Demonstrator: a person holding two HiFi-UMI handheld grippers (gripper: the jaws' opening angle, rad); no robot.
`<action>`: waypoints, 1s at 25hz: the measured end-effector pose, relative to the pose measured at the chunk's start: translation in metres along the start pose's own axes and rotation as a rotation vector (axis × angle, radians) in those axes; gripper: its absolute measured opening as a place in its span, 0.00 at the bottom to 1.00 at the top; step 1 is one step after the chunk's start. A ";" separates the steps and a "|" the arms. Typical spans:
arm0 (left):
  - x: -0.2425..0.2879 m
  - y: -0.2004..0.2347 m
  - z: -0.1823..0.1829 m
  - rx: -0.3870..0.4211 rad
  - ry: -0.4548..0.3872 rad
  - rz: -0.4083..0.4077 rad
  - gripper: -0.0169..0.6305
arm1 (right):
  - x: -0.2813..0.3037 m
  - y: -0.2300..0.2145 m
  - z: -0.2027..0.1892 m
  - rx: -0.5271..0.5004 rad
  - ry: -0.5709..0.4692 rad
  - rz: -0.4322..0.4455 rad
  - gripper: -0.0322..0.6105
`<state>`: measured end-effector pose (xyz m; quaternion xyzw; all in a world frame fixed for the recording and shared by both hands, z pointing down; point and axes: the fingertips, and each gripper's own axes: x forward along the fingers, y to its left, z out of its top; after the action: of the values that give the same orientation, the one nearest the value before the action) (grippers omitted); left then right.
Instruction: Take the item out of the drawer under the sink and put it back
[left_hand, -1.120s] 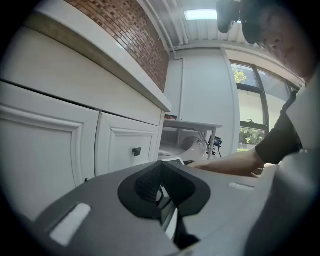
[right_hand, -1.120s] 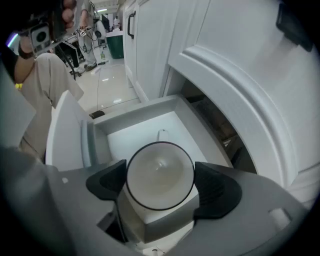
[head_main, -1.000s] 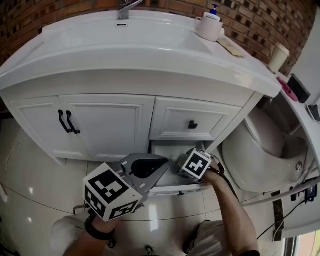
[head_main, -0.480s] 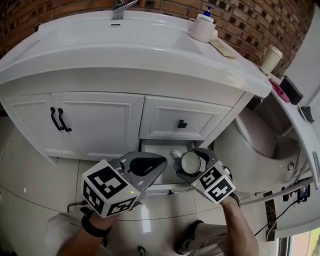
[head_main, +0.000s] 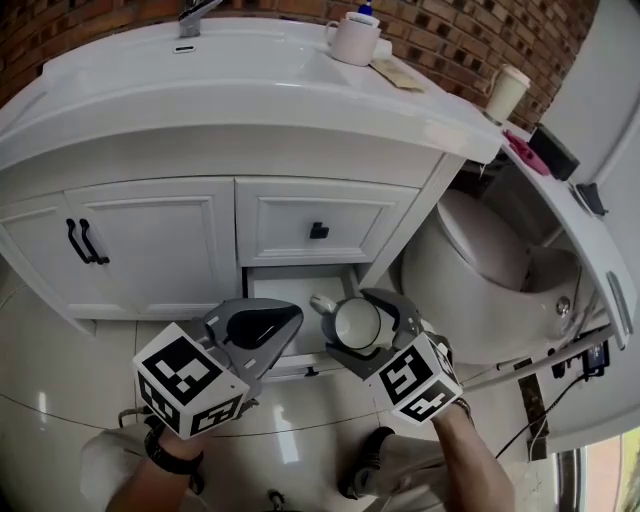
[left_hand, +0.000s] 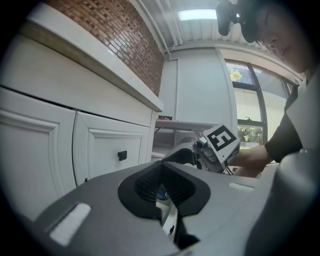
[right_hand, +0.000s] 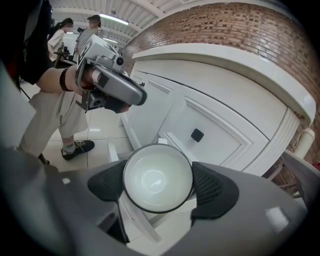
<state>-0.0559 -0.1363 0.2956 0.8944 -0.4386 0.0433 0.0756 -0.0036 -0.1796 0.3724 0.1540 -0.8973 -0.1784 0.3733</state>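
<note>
Grips round white ceramic mug in right tool above open white lower drawer; holds left tool narrow, empty.

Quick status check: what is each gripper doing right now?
Left gripper: shut, holding nothing.
Right gripper: shut on the mug.

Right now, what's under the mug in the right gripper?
The open drawer lies below the mug held by the right gripper. Its bare white back part shows; the rest is hidden by the mug, that gripper and the left gripper.
</note>
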 end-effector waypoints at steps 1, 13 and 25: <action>0.002 -0.003 0.001 0.024 0.003 -0.003 0.05 | -0.003 0.000 0.000 -0.002 0.001 -0.006 0.67; 0.008 -0.008 0.000 0.029 0.008 -0.018 0.05 | -0.008 0.001 0.009 0.008 -0.038 -0.022 0.67; 0.017 0.010 -0.001 -0.006 0.014 -0.032 0.05 | 0.036 -0.002 -0.006 0.030 0.038 0.063 0.67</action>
<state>-0.0535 -0.1558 0.2998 0.9008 -0.4238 0.0470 0.0820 -0.0226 -0.1976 0.3975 0.1345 -0.8971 -0.1499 0.3932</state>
